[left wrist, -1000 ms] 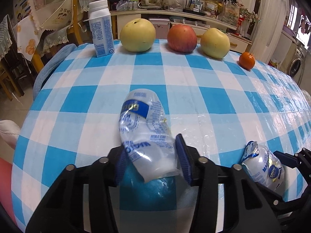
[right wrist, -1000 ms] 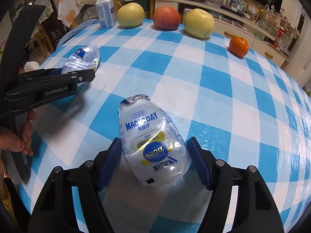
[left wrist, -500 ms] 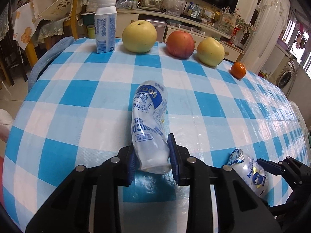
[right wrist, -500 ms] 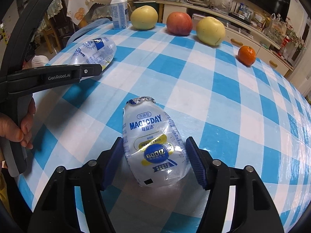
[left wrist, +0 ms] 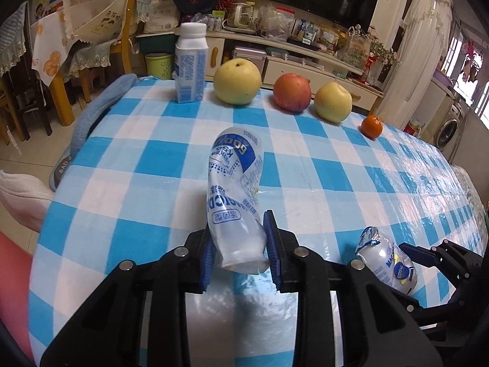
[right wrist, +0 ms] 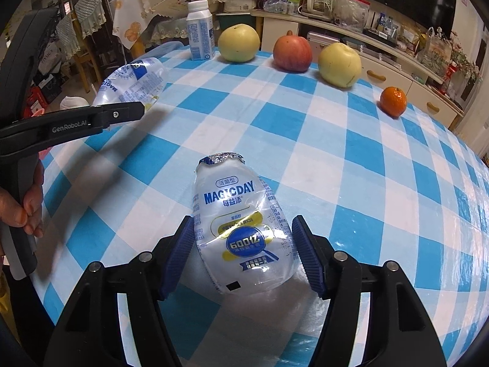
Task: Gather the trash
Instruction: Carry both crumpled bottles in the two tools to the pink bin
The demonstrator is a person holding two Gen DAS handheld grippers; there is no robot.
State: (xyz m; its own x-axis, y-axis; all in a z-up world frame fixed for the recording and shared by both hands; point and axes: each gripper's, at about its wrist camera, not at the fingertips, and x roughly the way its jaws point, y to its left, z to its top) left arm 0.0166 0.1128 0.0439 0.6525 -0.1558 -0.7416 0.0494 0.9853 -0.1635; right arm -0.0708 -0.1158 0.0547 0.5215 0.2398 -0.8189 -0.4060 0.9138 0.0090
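- I have two pieces of trash in hand at once, so I judge the step to be the pick-up, with one side ahead of the other.
- My left gripper [left wrist: 240, 244] has its jaws clamped tight on the lower end of the crumpled bottle [left wrist: 233, 183]. The plastic is pinched narrow between the blue pads.
- That bottle sticks up and away from me. In the right wrist view it hangs clear of the bench [right wrist: 366, 183], out past the near left edge.
- My right gripper [right wrist: 243, 253] has its jaws apart, straddling the second bottle [right wrist: 235, 214]. It lies flat on the checked cloth, foil top pointing away from me.
- On that side one pad sits at the bottle's flank and the other shows a thin gap, so I call nothing gripped there yet.
- Next, I think, the right jaws need to squeeze in until both pads bite. The bottle is thin, empty plastic that gives way, so I should expect it to buckle and slide rather than resist.
- Once the hold is firm, a lift straight off the cloth should follow, as on the left.
- After that both bottles need a place to go. No bin or bag shows in either view, so I cannot say where to carry them.
- The milk carton [left wrist: 189, 70] and the row of fruit [left wrist: 292, 96] along the far edge stand well apart from my work. I judge they stay put.
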